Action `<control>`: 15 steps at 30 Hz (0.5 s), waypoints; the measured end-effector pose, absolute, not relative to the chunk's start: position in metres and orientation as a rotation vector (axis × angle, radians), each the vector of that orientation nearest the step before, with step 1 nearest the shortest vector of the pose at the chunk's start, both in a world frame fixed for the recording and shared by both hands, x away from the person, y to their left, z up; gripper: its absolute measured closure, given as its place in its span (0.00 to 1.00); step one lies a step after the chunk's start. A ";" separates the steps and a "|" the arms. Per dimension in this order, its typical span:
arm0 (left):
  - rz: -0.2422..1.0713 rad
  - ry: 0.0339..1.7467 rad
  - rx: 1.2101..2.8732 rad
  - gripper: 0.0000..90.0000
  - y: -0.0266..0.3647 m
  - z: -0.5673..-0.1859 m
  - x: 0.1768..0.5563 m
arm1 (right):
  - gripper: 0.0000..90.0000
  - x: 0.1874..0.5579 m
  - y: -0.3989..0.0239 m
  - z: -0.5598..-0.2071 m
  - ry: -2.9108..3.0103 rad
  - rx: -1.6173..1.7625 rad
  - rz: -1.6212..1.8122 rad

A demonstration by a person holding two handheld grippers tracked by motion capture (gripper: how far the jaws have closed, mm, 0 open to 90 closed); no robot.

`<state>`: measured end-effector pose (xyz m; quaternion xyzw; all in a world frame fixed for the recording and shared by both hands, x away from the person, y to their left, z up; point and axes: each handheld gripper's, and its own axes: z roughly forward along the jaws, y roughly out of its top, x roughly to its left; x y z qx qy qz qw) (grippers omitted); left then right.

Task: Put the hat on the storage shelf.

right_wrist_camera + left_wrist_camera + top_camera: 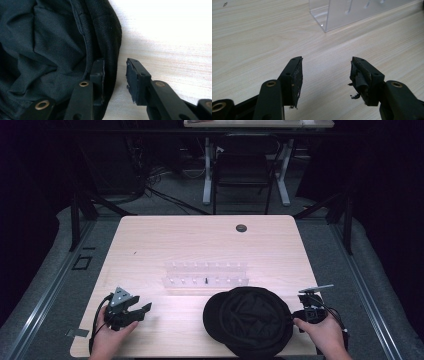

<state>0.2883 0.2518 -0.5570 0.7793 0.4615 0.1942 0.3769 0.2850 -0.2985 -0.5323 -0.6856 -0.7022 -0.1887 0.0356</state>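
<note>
A black cap (255, 320) lies open side up on the wooden table (190, 240), at the front right. My right gripper (295, 318) is at the cap's right edge. In the right gripper view the cap's rim (110, 37) stands between the jaws of the right gripper (115, 62). One jaw is inside the cap and the other is outside over bare wood, with a gap left to the fabric. At the front left my left gripper (142, 311) rests low over the table. Its jaws stand wide apart with nothing between them (326, 60).
A clear acrylic rack (205, 275) with rows of small pegs stands mid-table, and its corner (329, 17) lies ahead of the left gripper. A small dark piece (206, 280) sits in its front row. A cable hole (241, 228) is near the far edge. Beyond the table stands a chair (245, 165).
</note>
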 end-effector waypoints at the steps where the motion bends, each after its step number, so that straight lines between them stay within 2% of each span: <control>1: 0.495 1.178 2.000 0.48 0.252 -0.557 0.288 | 0.81 0.286 -0.298 -0.533 -2.137 -2.108 -0.588; 4: 0.493 1.176 2.001 0.49 0.251 -0.557 0.289 | 0.86 0.289 -0.298 -0.534 -2.120 -2.095 -0.561; 15: 0.487 1.176 1.999 0.48 0.251 -0.557 0.289 | 0.87 0.290 -0.291 -0.534 -2.138 -2.122 -0.521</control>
